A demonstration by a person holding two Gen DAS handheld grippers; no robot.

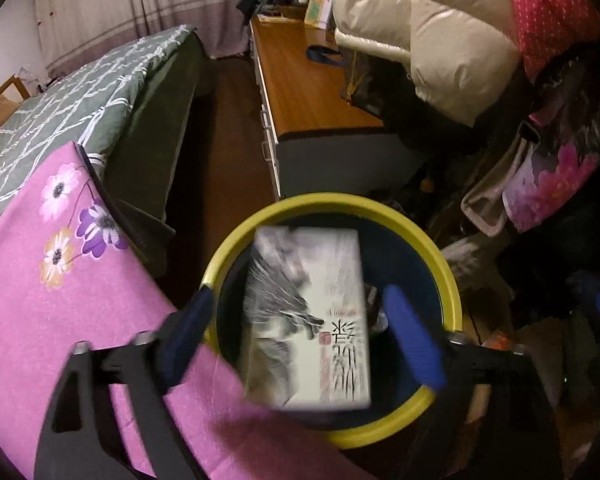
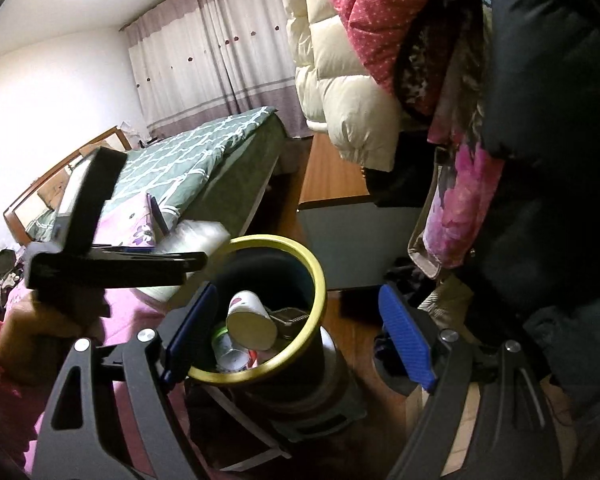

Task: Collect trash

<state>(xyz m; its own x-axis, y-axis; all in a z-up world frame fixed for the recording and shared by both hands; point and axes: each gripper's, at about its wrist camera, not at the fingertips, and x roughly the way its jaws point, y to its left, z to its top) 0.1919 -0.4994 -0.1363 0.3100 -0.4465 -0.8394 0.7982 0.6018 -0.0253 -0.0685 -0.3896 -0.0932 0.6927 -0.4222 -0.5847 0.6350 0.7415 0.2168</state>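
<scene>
Left tool (image 1: 298, 332) was wide open over the bin (image 1: 412, 224), pads clear of the box (image 1: 308, 328) on both sides, so nothing gripped. Box sat between the fingers, blurred, long axis running away from the tool, over the bin mouth; looked like it was dropping in, can't tell if it had landed. Right tool (image 2: 300, 340) also wide open and empty, pointing at the same bin from the side, bin rim (image 2: 320, 276) just past its left pad.

Left hand was the nearer one, straight above the opening. Right was lower and off to the side.

Bin already held a paper cup (image 2: 248, 320) and a can (image 2: 230, 354), with some dark piece beside them.

Around it: bed with pink flowered sheet (image 1: 60, 300) touching the bin's left side, wooden counter (image 1: 308, 92) beyond, hanging coats (image 1: 440, 28) crowding the right. In the right view the left tool's body (image 2: 100, 264) stood over the near rim. That's what the right hand would hit if it went for the bin now
</scene>
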